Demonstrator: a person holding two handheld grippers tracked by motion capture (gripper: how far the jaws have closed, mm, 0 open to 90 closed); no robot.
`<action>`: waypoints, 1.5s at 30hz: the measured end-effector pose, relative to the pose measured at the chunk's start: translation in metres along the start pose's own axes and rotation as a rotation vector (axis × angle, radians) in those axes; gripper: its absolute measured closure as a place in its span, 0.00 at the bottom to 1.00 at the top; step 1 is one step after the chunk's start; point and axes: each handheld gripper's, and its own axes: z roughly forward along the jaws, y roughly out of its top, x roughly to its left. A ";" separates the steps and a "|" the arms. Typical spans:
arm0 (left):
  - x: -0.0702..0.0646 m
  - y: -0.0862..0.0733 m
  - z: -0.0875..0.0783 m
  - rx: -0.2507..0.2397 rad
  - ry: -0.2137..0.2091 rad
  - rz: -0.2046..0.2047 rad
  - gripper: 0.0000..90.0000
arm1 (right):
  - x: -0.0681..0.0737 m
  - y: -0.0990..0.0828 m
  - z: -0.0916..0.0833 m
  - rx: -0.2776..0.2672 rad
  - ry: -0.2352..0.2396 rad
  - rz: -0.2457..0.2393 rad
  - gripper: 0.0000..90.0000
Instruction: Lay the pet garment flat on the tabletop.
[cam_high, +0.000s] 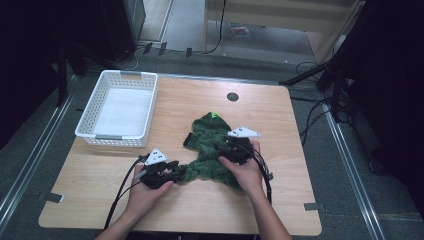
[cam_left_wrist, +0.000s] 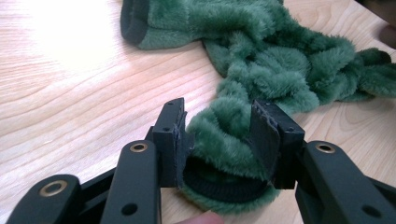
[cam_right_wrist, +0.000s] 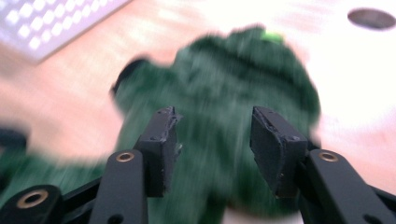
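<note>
While the left claw (cam_left_wrist: 217, 135) pinches the green garment (cam_left_wrist: 261, 70), its black cuff shows.

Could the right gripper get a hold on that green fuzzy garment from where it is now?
Probably yes. The right gripper hangs just over the green garment with its jaws apart and nothing between them and the fabric. The left gripper clamps another end, well aside.

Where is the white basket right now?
In the high view the white basket sits at the table's far left corner, to the left of the fuzzy green garment and apart from it.
</note>
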 end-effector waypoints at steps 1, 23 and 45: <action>0.001 0.000 -0.001 0.004 0.001 0.003 0.63 | 0.000 0.000 0.000 0.000 0.000 0.000 0.57; 0.051 -0.028 -0.081 -0.166 0.037 -0.049 0.56 | -0.053 -0.105 -0.100 -0.090 -0.050 0.160 0.47; 0.137 -0.061 -0.147 -0.241 0.177 -0.157 0.15 | -0.095 -0.136 -0.135 -0.151 -0.222 0.207 0.03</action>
